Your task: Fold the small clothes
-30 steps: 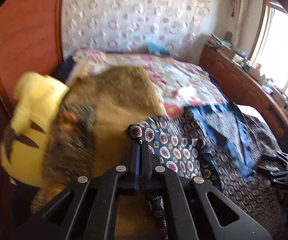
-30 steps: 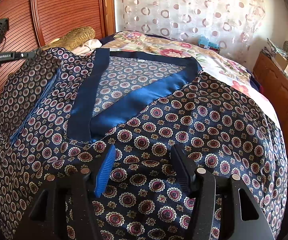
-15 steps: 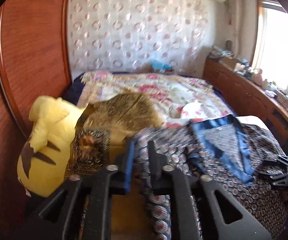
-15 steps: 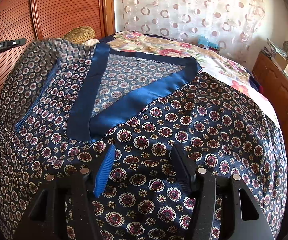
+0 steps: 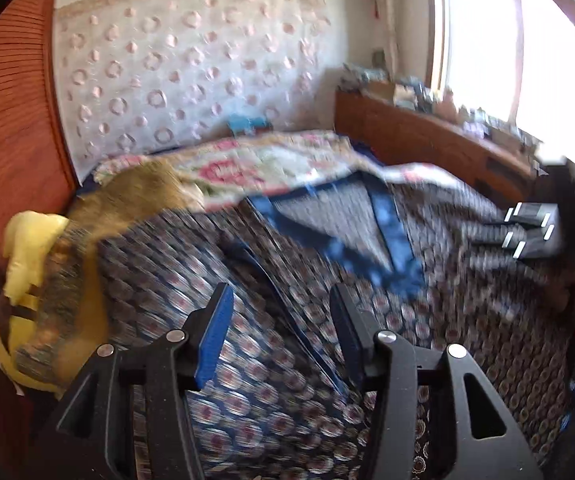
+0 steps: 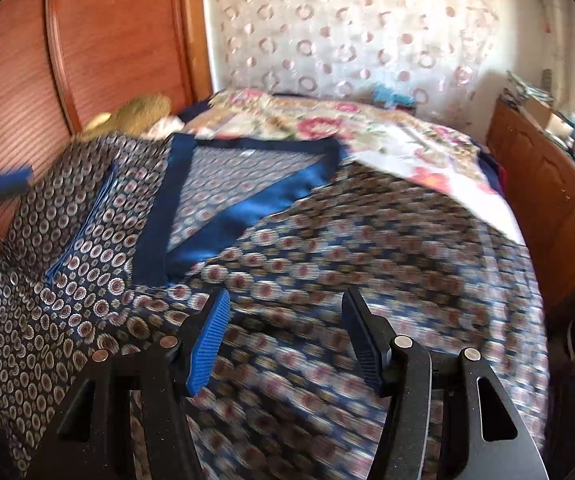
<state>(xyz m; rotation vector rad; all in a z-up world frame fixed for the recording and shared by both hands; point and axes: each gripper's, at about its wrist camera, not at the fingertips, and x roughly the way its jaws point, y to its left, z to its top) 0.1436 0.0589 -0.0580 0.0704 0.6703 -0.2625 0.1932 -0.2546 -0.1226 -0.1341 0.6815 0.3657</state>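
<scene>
**Both claws empty over the spread garment**

Across the near end of the bed (image 6: pixel 467 184) lies the patterned garment (image 6: pixel 295 280), front up, its blue satin collar (image 6: pixel 243 216) forming a V toward the headboard side. I have my left gripper (image 5: pixel 279 336) spread wide with nothing between its fingers, low over the cloth near the bed's left edge. My right gripper (image 6: pixel 285 334) is equally wide apart and empty, over the garment's lower front. Both views are smeared by motion, so I cannot tell whether either claw touches the fabric.

My worry from here: the cloth looks slick and loose — a shallow pinch would likely slip off, or catch two layers and drag the whole piece askew. On the left edge the fabric lies close to the yellow plush toy (image 5: pixel 27 280) and brown cushion (image 5: pixel 143 188); a careless pull could snag them into the fold.

No containers are in view.
</scene>
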